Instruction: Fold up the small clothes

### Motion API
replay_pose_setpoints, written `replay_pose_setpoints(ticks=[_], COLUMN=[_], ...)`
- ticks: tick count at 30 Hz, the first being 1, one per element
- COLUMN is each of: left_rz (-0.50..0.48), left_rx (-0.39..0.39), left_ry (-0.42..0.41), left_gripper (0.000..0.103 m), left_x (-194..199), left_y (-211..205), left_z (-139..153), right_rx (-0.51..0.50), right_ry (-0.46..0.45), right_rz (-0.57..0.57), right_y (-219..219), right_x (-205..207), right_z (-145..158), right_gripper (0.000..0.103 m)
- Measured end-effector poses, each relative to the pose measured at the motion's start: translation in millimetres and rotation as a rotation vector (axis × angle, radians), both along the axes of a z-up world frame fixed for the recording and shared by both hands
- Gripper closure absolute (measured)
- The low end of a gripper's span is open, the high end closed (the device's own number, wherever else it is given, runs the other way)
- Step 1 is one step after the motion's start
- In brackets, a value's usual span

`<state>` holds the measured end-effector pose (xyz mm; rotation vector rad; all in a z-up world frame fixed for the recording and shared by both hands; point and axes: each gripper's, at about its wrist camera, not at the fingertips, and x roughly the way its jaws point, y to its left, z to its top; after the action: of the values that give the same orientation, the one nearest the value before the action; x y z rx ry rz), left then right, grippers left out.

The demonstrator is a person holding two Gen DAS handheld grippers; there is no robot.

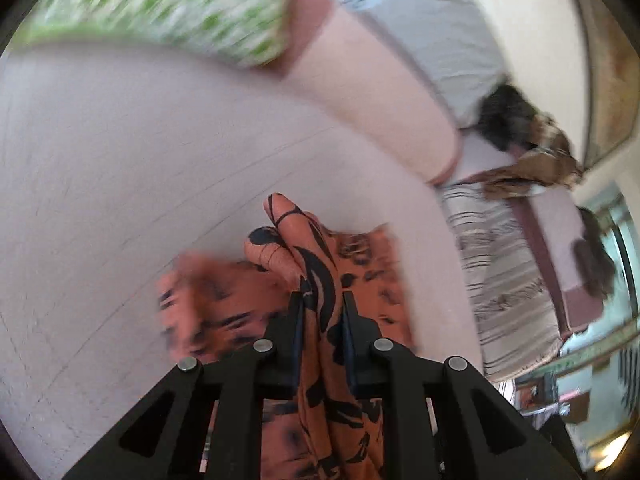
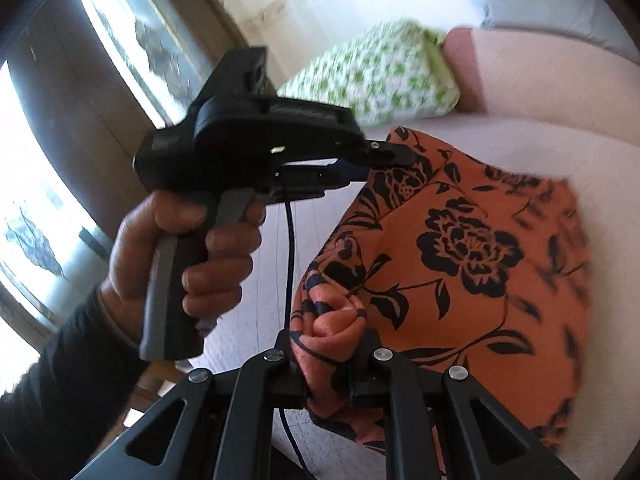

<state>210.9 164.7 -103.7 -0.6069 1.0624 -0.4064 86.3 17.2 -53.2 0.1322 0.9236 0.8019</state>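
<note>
Writing: none was legible; a marking on the left gripper's (image 2: 394, 156) body was too blurred to read.
Left jaws: nearly closed, clamped on a fold of the orange floral garment (image 2: 460, 248).
Right jaws: right gripper (image 2: 326, 350) nearly closed, pinching a bunched corner of the same cloth.
Garment: lifted between both grippers, the rest trailing on the pale pink bed (image 1: 120, 160).
Far side: green-patterned pillow (image 2: 380, 76).
Hand (image 2: 188, 256): gripped the left tool's handle.
</note>
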Motion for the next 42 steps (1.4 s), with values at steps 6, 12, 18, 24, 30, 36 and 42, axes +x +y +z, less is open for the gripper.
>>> replay_pose_setpoints(ticks=[6, 12, 18, 24, 30, 36, 42], left_rz=[0.039, 0.016, 0.039, 0.114, 0.097, -0.039, -0.031], left_rx=[0.043, 0.1, 0.123, 0.16, 0.237, 0.251, 0.293], left_ry=[0.044, -0.02, 0.005, -0.015, -0.114, -0.102, 0.06], left_gripper=[0.086, 0.086, 0.086, 0.07, 0.07, 0.07, 0.071], left_x=[-11, -19, -16, -30, -87, -144, -144], left_y=[23, 21, 22, 33, 48, 8, 7], left_z=[-32, -12, -18, -14, 31, 26, -34], right_rx=[-0.048, -0.024, -0.057, -0.073, 0.045, 0.159, 0.22], right_ry=[0.065, 0.029, 0.004, -0.07, -0.063, 0.037, 0.179], right_rz=[0.029, 0.027, 0.048, 0.118, 0.093, -0.126, -0.192], right_y=[23, 21, 32, 43, -2, -80, -120], right_x=[3, -4, -7, -27, -39, -14, 4], right_z=[-35, -19, -32, -49, -29, -28, -56], right_gripper=[0.09, 0.09, 0.086, 0.019, 0.019, 0.019, 0.019])
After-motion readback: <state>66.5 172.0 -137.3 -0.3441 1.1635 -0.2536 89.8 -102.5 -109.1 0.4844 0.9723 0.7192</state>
